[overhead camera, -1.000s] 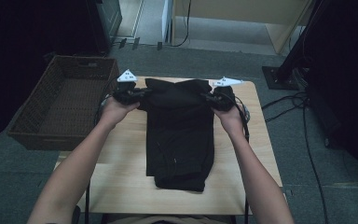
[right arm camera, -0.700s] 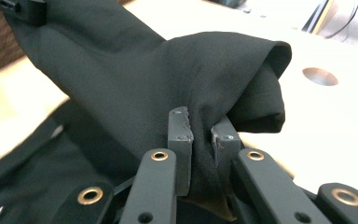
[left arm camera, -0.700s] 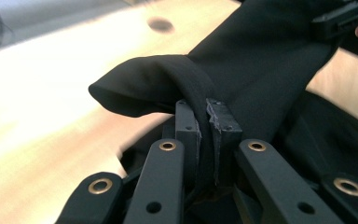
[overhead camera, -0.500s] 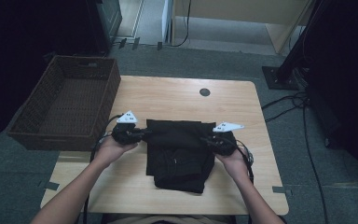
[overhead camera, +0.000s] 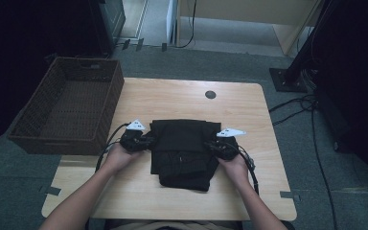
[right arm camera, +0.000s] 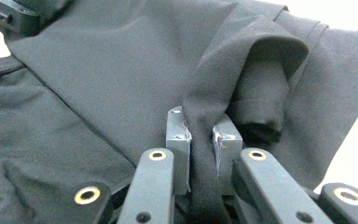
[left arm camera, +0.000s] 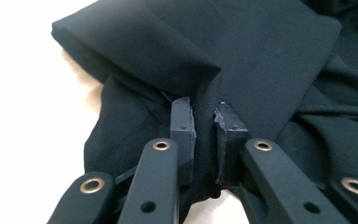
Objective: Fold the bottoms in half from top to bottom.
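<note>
So the black fabric garment (overhead camera: 182, 152) is lying on the light wooden table (overhead camera: 249, 115), folded over on itself, stretched right between the two tongs. The left tongs (overhead camera: 146, 142) are clamped on the garment's left edge, and in the left gripper view (left arm camera: 204, 125) you can see a ridge of the dark cloth pinched tight between the two pads, though the jaws have just been easing apart a bit. The right tongs (overhead camera: 213, 146) have the right edge, same deal: in the right gripper view (right arm camera: 200, 135) a fold of cloth runs up between the pads and is squeezed there. The folded-over top layer sits between the tongs, and the lower part of the garment sticks out past them toward the person's side of the table. A thin drawstring (left arm camera: 340, 110) shows on the cloth beyond the left tongs. Out past the left tongs, off the table's left edge, there's a dark brown woven wicker basket (overhead camera: 33, 127). Ahead of the right tongs, farther up the table, is a small round dark hole (overhead camera: 210, 94).
</note>
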A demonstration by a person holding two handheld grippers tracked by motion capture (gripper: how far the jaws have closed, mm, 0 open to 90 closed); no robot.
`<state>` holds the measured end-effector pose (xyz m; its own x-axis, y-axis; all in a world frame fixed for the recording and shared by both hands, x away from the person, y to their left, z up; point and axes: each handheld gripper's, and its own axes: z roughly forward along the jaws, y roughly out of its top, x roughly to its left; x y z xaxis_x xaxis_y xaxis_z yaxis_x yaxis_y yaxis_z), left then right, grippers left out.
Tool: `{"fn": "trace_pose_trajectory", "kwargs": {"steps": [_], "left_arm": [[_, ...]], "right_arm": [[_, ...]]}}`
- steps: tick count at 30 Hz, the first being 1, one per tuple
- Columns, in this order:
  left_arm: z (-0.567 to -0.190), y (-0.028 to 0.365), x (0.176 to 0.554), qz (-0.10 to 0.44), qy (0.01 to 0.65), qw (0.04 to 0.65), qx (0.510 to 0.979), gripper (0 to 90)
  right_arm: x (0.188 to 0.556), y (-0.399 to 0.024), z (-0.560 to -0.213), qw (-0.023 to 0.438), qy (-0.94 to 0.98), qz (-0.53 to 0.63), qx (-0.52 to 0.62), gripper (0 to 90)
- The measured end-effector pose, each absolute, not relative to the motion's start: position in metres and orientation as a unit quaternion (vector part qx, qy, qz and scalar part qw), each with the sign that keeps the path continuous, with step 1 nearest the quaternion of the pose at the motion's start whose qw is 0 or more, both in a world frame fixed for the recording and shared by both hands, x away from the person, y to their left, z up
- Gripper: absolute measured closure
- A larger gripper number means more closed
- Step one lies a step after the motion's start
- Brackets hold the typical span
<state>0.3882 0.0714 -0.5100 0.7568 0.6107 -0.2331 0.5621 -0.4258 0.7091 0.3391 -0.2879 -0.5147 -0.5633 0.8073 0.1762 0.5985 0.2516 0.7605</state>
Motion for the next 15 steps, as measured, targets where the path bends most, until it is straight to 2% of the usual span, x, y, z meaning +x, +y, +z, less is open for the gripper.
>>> {"fn": "trace_pose_trajectory", "kwargs": {"steps": [3,5,9,11,12,15], "left_arm": [[-0.51,0.073,0.39,0.021,0.361,0.414,0.836,74.5],[-0.508,0.074,0.389,0.02,0.358,0.413,0.837,68.0],[-0.496,0.08,0.389,0.025,0.364,0.424,0.829,54.3],[-0.489,0.082,0.392,0.03,0.363,0.431,0.825,50.6],[-0.485,0.082,0.394,0.032,0.363,0.431,0.825,48.4],[-0.479,0.081,0.403,0.035,0.366,0.434,0.822,46.5]], "right_arm": [[0.342,-0.291,-0.517,0.127,0.774,0.428,0.449,75.1],[0.34,-0.293,-0.513,0.121,0.771,0.43,0.455,69.8],[0.337,-0.304,-0.501,0.134,0.764,0.436,0.457,65.8],[0.336,-0.31,-0.495,0.148,0.754,0.445,0.46,63.4],[0.342,-0.313,-0.489,0.134,0.76,0.437,0.462,58.9],[0.348,-0.315,-0.482,0.142,0.755,0.445,0.46,58.0]]}}
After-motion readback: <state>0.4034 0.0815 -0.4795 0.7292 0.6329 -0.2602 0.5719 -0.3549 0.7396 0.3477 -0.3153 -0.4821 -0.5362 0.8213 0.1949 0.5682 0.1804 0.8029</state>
